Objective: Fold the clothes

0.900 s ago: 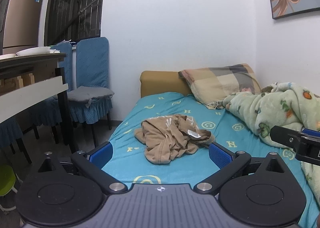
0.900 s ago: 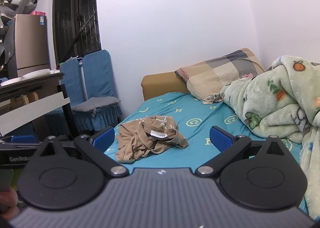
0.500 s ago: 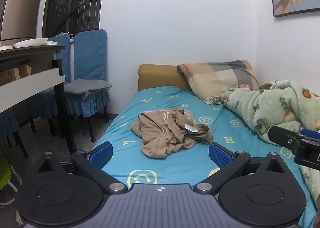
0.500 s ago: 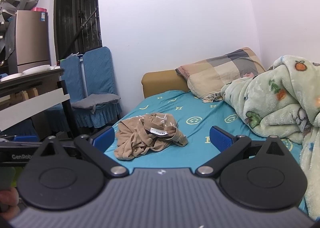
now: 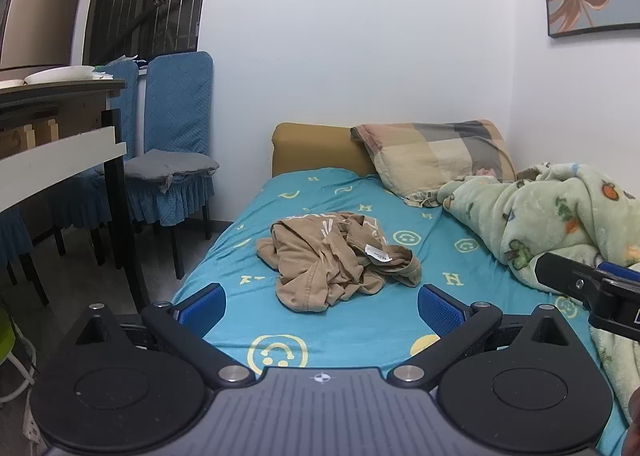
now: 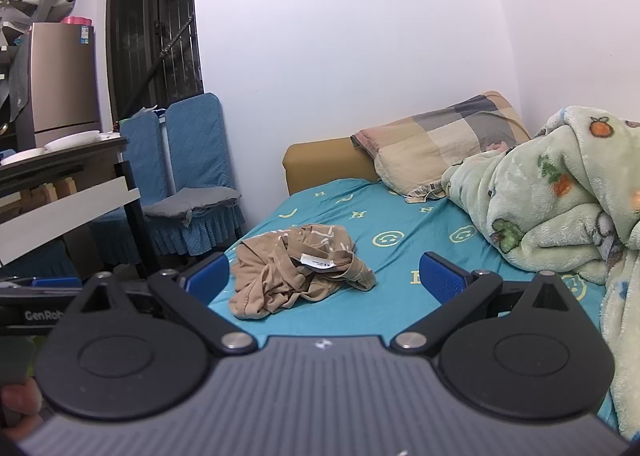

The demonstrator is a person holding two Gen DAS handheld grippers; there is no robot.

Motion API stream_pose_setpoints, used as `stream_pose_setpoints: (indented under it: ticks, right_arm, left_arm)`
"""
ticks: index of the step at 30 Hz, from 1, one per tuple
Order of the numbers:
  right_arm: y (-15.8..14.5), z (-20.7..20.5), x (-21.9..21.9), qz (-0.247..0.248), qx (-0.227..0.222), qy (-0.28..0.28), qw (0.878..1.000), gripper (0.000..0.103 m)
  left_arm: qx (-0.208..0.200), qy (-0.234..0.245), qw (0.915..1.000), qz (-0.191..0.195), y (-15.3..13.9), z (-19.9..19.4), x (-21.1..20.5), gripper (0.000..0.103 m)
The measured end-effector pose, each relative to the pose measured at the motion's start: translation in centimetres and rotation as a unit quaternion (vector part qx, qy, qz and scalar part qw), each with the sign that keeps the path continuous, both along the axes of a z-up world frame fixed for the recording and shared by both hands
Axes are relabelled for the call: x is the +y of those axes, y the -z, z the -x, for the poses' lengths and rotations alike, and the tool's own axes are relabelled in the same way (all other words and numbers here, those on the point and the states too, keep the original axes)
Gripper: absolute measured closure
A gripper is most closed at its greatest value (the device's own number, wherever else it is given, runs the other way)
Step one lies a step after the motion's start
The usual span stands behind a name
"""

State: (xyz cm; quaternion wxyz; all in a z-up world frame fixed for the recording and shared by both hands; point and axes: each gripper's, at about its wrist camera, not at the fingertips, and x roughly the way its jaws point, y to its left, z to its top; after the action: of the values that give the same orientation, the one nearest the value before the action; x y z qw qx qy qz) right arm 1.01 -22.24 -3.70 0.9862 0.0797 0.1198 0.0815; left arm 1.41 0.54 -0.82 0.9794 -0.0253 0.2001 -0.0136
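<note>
You're holding both grippers w/ jaws spread fully wide, nothing gripped. The left gripper [image 5: 322,306] is pointing at the tan garment [image 5: 336,260], which is lying crumpled mid-bed on the teal sheet [image 5: 352,328], well ahead of the pads, white tag up. The right gripper [image 6: 324,276] is sitting beside it, also empty, w/ the garment left of centre. A green blanket [image 6: 560,200] and plaid pillow [image 5: 436,156] are lying to the right.

Both grippers hover short of the tan garment [image 5: 336,260], tilted slightly downward: left gripper [image 5: 320,306] and right gripper [image 6: 324,280] each stand spread wide, gripping nothing.
</note>
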Motion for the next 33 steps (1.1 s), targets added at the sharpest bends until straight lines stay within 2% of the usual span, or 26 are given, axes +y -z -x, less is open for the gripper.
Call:
stream_pose_setpoints:
  ticks: [5,13,16,20,22,23,24,30,33]
  right_arm:
    - [0.1,0.0,-0.1,-0.003,0.0,0.001,1.0,0.0]
    - [-0.3,0.2,-0.2,-0.004,-0.001,-0.015,1.0,0.0]
    - [-1.0,0.8,-0.4,-0.013,-0.024,-0.029,0.999,0.0]
    - [-2.1,1.9,-0.5,-0.013,-0.07,-0.01,0.997,0.0]
    - [-2.4,1.9,-0.7,-0.01,-0.081,0.005,0.997,0.015]
    - [-2.5,1.6,-1.0,-0.009,-0.078,0.011,0.997,0.036]
    - [-2.5,1.1,-1.2,-0.011,-0.069,0.02,0.997,0.043]
    - [-0.7,-2.5,-3.9,-0.067,-0.045,0.045,0.996,0.042]
    - [1.3,-4.5,-4.8,-0.094,-0.023,0.05,0.994,0.042]
  left_arm:
    - [0.003,-0.001,1.0,-0.003,0.1,-0.2,0.0,0.0]
    - [0.015,0.026,0.9995,0.013,0.5,-0.3,-0.1,0.0]
    - [0.019,0.03,0.9992,0.016,0.7,-0.5,0.0,0.0]
    - [0.027,0.036,0.9985,0.031,1.0,-1.8,0.0,0.0]
    - [0.041,0.034,0.9979,0.037,1.2,-3.4,-0.1,0.001]
    - [0.049,0.036,0.9975,0.036,1.4,-4.5,-0.3,0.003]
    - [0.057,0.039,0.9971,0.033,1.6,-5.7,-0.6,0.004]
    - [0.094,0.048,0.9943,0.007,4.5,-15.2,-2.9,0.011]
    - [0.102,0.035,0.9942,0.003,6.9,-20.6,-3.7,0.025]
